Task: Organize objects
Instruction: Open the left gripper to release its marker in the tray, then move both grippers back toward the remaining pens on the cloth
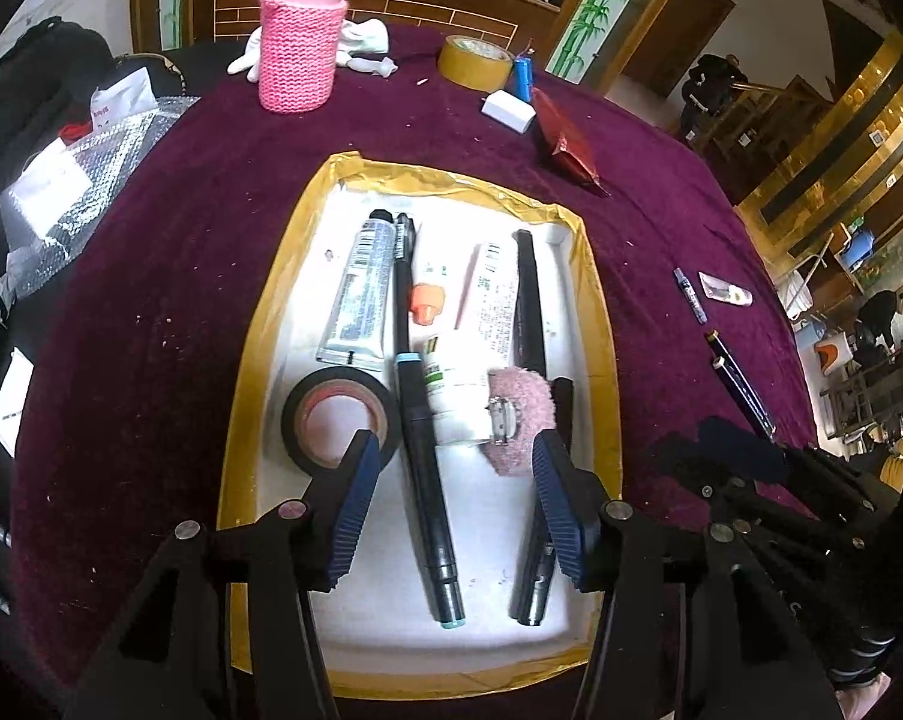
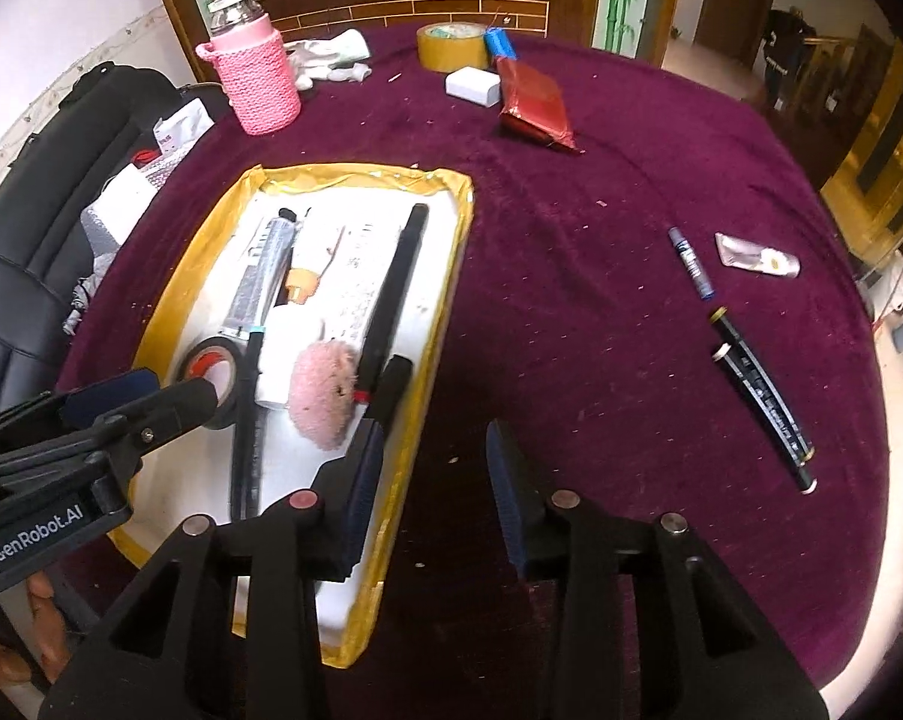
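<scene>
White tray [image 1: 595, 324] with yellow taped rim at centre frame collects the small stuff: black tape roll [image 1: 338, 415], grey tube [image 1: 361, 294], long black marker [image 1: 421, 420], white tube [image 1: 481, 324], pink fuzzy clip [image 1: 520, 414], laid side by side lengthwise so they fit. Left gripper [image 1: 451, 468] hovers over the tray, jaws spread, nothing pinched. Right gripper [image 2: 433, 462] straddles the tray's right edge, jaws apart and empty. Dark pen [image 2: 763, 402], blue pen [image 2: 691, 264], small tube [image 2: 757, 258] remain on the maroon cloth [image 2: 571, 210] at right, likely next
</scene>
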`<action>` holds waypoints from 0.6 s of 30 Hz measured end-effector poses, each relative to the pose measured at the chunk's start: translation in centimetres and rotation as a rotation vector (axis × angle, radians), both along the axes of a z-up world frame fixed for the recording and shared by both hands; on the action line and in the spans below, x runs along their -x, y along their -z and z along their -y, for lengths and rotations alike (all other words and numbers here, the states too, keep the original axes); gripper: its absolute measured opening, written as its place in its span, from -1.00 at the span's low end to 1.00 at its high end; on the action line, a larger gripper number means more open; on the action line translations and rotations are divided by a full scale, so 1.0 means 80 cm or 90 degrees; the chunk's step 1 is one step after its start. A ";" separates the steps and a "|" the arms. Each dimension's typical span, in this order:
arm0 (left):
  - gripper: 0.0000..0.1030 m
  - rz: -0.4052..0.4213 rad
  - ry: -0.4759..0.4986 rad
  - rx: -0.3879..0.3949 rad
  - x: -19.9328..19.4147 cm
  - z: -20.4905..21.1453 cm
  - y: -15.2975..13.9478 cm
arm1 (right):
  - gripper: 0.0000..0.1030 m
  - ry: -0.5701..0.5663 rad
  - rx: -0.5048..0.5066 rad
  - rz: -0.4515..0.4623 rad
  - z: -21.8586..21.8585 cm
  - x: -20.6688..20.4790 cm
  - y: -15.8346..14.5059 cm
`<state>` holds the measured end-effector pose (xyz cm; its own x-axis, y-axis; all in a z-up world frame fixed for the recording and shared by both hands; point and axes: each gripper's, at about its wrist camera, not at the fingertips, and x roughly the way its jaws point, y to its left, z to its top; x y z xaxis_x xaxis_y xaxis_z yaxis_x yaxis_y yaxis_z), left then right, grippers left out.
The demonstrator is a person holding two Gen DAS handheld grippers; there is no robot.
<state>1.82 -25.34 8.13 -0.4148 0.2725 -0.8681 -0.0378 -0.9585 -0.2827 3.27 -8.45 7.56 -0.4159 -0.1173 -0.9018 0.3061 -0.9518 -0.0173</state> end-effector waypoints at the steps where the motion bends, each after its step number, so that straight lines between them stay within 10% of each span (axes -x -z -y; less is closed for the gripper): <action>1: -0.09 0.000 0.001 0.001 0.000 -0.003 -0.001 | -0.34 0.000 -0.002 -0.001 -0.003 0.000 -0.001; 18: -0.09 0.003 0.005 0.016 -0.002 -0.067 -0.002 | -0.34 -0.016 -0.025 -0.016 -0.057 0.006 -0.003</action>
